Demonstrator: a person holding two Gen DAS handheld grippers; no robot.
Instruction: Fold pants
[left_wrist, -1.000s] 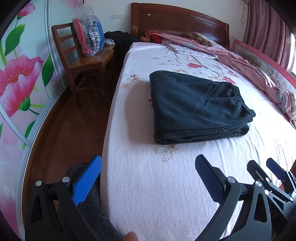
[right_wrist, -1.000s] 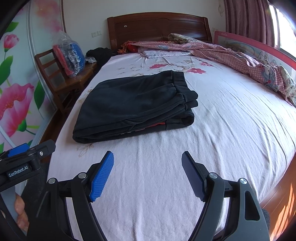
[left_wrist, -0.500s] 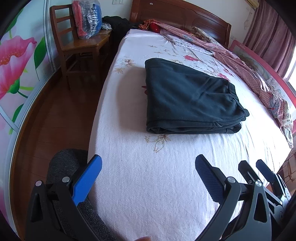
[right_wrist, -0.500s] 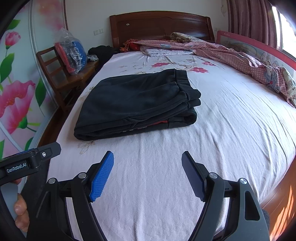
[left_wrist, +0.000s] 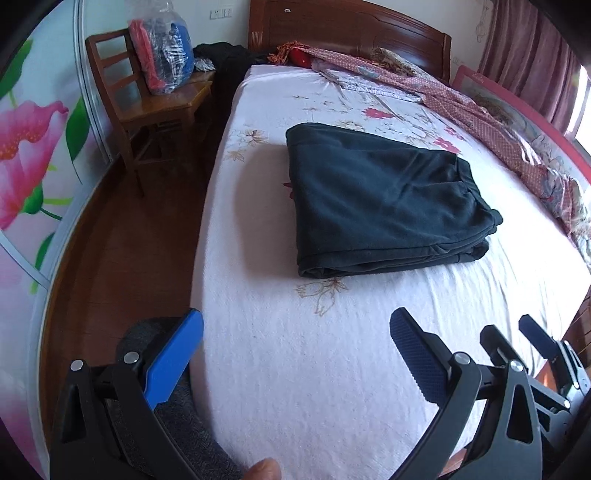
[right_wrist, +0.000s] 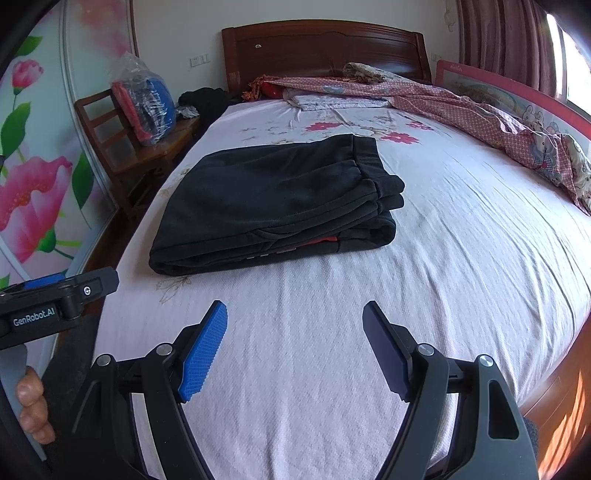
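Beyond both spread, empty grippers, left gripper (left_wrist: 295, 350) nearer than right gripper (right_wrist: 294, 339), the folded black pants (left_wrist: 380, 199) lay on the bed sheet (left_wrist: 295, 369), long axis crosswise, waistband rightward.

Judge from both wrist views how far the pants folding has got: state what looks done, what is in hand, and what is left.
Done: the dark pants lie on the bed as a compact stack of layers, waistband on top. In hand: nothing; the left claw and right claw are both open and empty, short of the pants. Left: little shows, perhaps tucking in the red bit peeking from the near edge.
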